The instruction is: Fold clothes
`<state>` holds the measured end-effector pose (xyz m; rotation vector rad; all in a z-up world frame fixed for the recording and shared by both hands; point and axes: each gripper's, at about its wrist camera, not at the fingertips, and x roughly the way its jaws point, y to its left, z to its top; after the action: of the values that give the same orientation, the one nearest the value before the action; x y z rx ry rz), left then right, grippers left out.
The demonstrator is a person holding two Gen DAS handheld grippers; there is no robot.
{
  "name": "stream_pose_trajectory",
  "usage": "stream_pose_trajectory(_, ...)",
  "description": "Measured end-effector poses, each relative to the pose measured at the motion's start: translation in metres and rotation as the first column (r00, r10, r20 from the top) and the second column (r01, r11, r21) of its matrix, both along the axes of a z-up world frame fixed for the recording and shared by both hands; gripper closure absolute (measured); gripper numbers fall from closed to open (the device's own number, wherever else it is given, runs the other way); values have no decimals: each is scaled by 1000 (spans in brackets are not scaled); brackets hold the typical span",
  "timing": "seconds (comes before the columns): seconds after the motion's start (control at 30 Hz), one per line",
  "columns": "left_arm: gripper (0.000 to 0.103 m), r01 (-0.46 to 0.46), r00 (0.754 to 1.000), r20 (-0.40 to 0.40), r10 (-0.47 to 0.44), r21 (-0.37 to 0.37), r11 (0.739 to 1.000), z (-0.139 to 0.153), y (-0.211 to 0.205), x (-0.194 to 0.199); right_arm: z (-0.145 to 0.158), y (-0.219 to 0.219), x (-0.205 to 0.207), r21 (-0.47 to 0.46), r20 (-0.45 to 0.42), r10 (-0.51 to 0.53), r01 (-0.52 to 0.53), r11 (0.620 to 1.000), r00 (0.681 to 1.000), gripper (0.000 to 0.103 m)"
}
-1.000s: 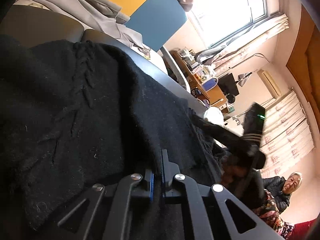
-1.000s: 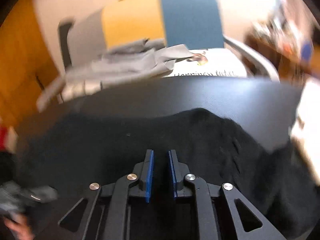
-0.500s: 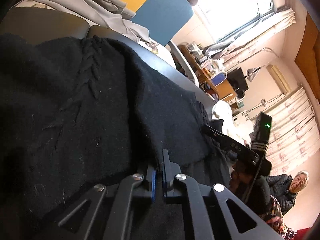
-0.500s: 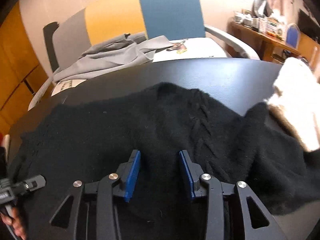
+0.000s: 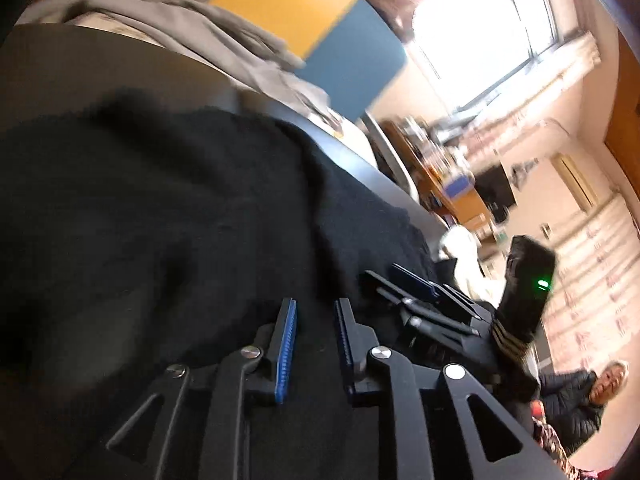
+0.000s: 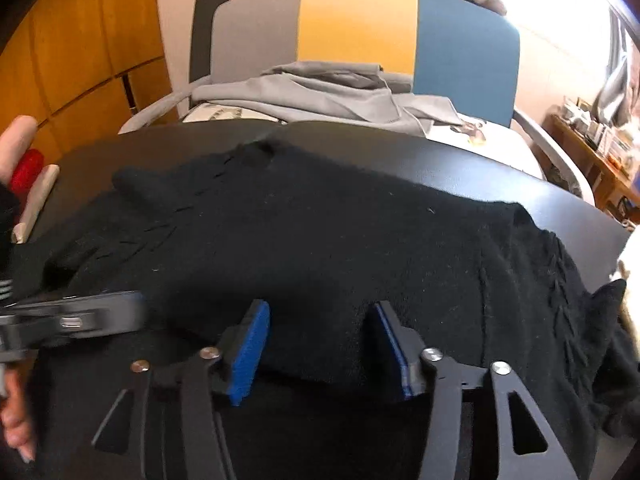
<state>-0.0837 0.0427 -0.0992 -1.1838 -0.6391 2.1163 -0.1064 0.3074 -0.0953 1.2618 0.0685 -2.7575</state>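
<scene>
Black sweater (image 6: 320, 240) | left gripper (image 5: 314, 308), right gripper (image 6: 320, 312) released, opening | grey garment (image 6: 320, 92) right-view only

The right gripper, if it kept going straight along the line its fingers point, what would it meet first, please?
Most likely the black sweater. The right gripper, jaws open and just widened with nothing clamped, points down over the knit spread on the black table. The cloth lies directly ahead, though depth is hard to judge.
</scene>
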Motion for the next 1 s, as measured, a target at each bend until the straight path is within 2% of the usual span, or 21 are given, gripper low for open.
stream_pose_trajectory(0.1,78,-163,986,-13,163,12,987,-1,-58,23,0,2,4,-8,-8,-5,5,1000,1000,44)
stream_pose_trajectory(0.2,75,-346,938,12,345,31,938,-6,-114,47,2,1,10,13,-15,-13,13,1000,1000,41)
stream_pose_trajectory(0.27,74,-474,880,51,472,50,879,-11,-151,63,2,2,12,14,-16,-19,19,1000,1000,39)
stream_pose_trajectory(0.33,73,-607,794,96,601,64,792,-17,-187,82,1,3,10,8,-15,-24,25,1000,1000,36)
stream_pose_trajectory(0.5,73,-782,623,147,768,93,617,-18,-234,113,0,3,9,5,-16,-30,30,1000,999,34)
stream_pose_trajectory(0.57,73,-822,570,177,803,117,558,-23,-247,117,0,3,9,9,-17,-32,32,999,999,34)
stream_pose_trajectory(0.67,71,-856,517,250,819,172,488,-28,-256,118,0,4,10,6,-18,-34,34,999,999,33)
stream_pose_trajectory(0.73,71,-860,510,268,817,167,482,-29,-257,109,0,5,10,2,-18,-35,35,999,999,32)
stream_pose_trajectory(0.8,71,-866,499,247,831,166,471,-28,-258,101,0,6,10,1,-17,-35,35,999,999,32)
stream_pose_trajectory(0.93,71,-872,489,226,843,127,472,-27,-252,82,0,6,10,1,-18,-35,35,999,999,31)
stream_pose_trajectory(1.0,72,-884,467,231,854,99,456,-23,-246,84,0,6,10,0,-18,-36,36,999,999,31)
